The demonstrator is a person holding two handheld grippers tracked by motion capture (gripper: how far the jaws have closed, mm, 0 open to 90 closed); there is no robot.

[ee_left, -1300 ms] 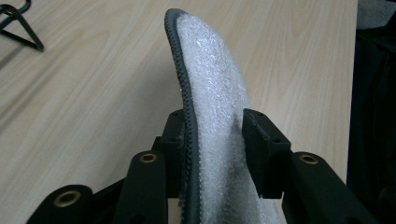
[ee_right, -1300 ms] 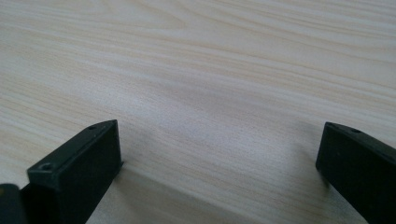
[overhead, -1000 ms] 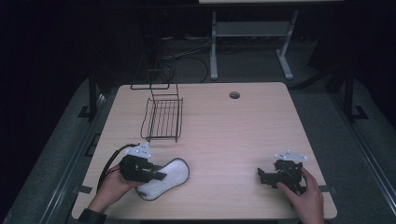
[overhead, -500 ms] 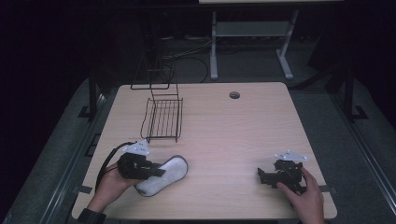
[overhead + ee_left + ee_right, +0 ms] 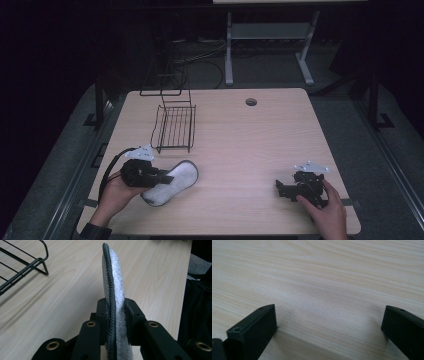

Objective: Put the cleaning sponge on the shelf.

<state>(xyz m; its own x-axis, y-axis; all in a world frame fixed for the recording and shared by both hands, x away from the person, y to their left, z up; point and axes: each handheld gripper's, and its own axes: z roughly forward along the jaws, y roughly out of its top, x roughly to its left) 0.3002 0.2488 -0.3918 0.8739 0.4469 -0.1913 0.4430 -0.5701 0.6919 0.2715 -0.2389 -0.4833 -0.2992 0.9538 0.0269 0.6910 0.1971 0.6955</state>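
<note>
Left gripper (image 5: 113,322) is now clamped on grey insole (image 5: 112,285), jaws just closed further; insole is tipped on edge vs 1 s ago, so lift seems ready. Right gripper (image 5: 329,327) is spread, idle on surface (image 5: 324,270).

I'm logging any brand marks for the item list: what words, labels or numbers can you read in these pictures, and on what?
None: no readable text anywhere.
The grey insole clamped in the left gripper, the wire rack, the table and the open right gripper all show no lettering.
</note>
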